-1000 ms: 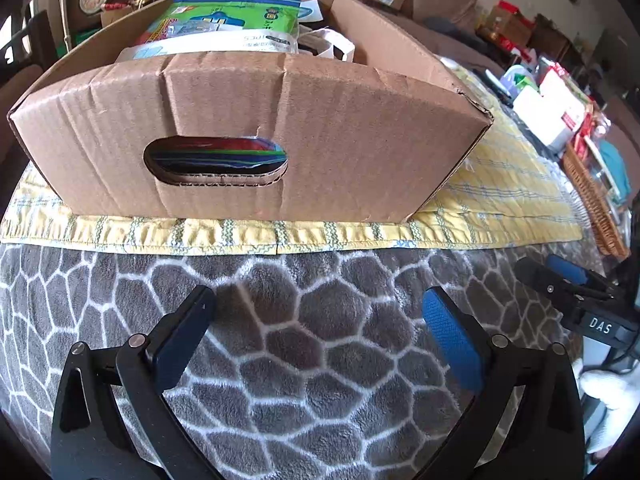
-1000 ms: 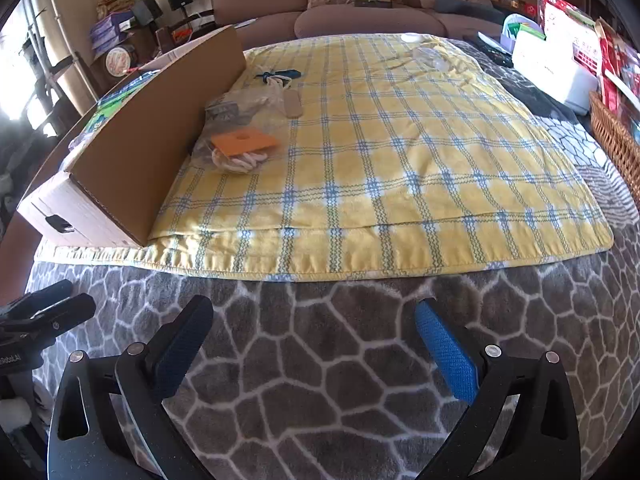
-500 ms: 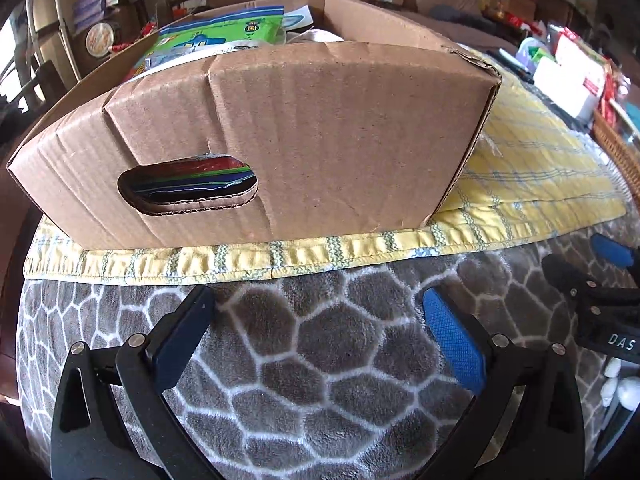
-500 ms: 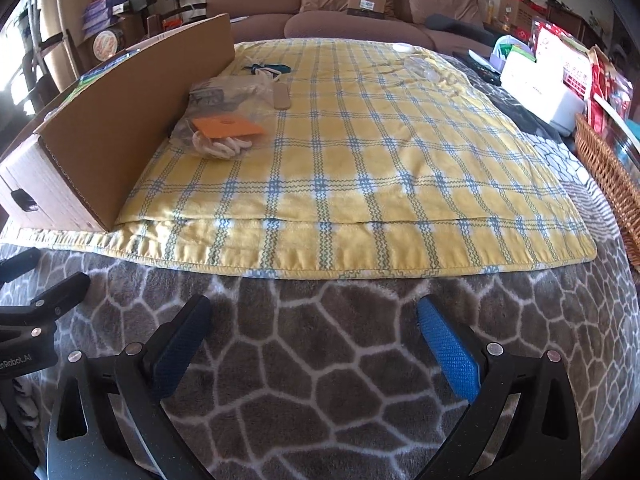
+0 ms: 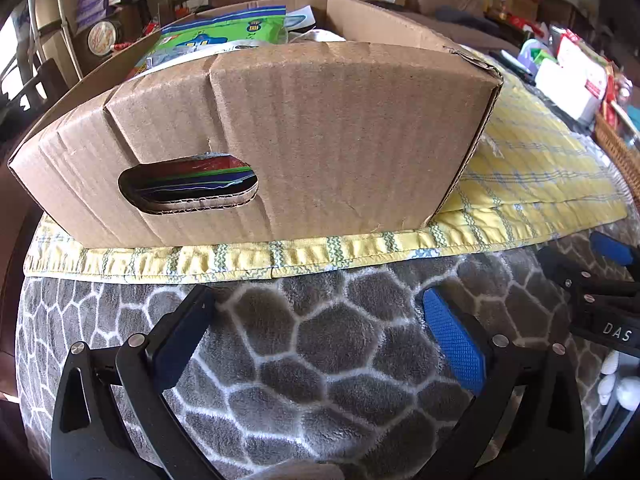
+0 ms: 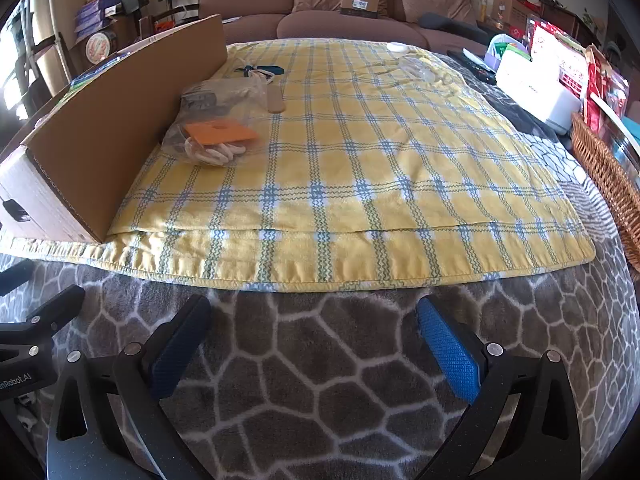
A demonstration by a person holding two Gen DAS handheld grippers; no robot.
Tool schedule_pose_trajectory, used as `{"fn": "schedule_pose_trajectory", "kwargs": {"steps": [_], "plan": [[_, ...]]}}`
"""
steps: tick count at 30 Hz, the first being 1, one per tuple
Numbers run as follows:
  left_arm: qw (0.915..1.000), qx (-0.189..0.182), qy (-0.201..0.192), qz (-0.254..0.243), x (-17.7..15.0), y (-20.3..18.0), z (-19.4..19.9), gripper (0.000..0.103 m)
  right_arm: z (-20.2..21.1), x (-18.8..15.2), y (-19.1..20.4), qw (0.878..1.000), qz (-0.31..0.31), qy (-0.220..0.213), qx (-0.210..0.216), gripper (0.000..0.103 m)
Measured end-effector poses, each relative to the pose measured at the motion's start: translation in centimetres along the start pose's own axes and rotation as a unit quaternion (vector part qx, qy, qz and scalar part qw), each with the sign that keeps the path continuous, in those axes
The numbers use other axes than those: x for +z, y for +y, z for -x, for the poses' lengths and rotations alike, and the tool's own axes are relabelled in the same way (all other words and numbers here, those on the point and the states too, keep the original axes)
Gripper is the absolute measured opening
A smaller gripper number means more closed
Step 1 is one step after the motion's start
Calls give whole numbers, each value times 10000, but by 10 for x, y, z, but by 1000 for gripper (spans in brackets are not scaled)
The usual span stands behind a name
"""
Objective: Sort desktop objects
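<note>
A brown cardboard box (image 5: 320,140) (image 6: 112,128) stands on the left of a yellow plaid cloth (image 6: 360,168), filled with packets, a green one (image 5: 224,32) on top. Beside the box lies a clear plastic bag (image 6: 216,120) holding an orange card and white rings. Further back are a flat tan stick (image 6: 275,100), a blue item with white cord (image 6: 260,70), and a clear piece (image 6: 418,68). My left gripper (image 5: 316,332) is open and empty, facing the box's handle side. My right gripper (image 6: 314,336) is open and empty over the grey blanket (image 6: 320,380).
A wicker basket (image 6: 604,176) lines the right edge, with a white box (image 6: 536,92) and red packages behind it. A brown sofa (image 6: 340,12) runs along the back. Shelves and speakers stand at the far left.
Both grippers have drifted slightly, so the box appears a little larger and shifted in the left wrist view. Jaws stay open. Nothing on the cloth has moved.
</note>
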State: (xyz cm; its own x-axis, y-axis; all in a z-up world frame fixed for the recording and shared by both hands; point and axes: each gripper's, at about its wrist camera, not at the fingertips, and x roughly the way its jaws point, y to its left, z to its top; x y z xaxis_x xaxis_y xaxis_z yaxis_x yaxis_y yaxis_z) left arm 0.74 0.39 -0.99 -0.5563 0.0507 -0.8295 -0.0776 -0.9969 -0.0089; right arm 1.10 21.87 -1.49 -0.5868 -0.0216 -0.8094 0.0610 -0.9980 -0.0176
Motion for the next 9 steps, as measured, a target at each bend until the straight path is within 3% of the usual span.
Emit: {"fn": "schedule_pose_trajectory", "kwargs": {"steps": [9], "plan": [[10000,11,3,-7,1,2,0,103,0,0,0,10000,1,1,0,103]]}}
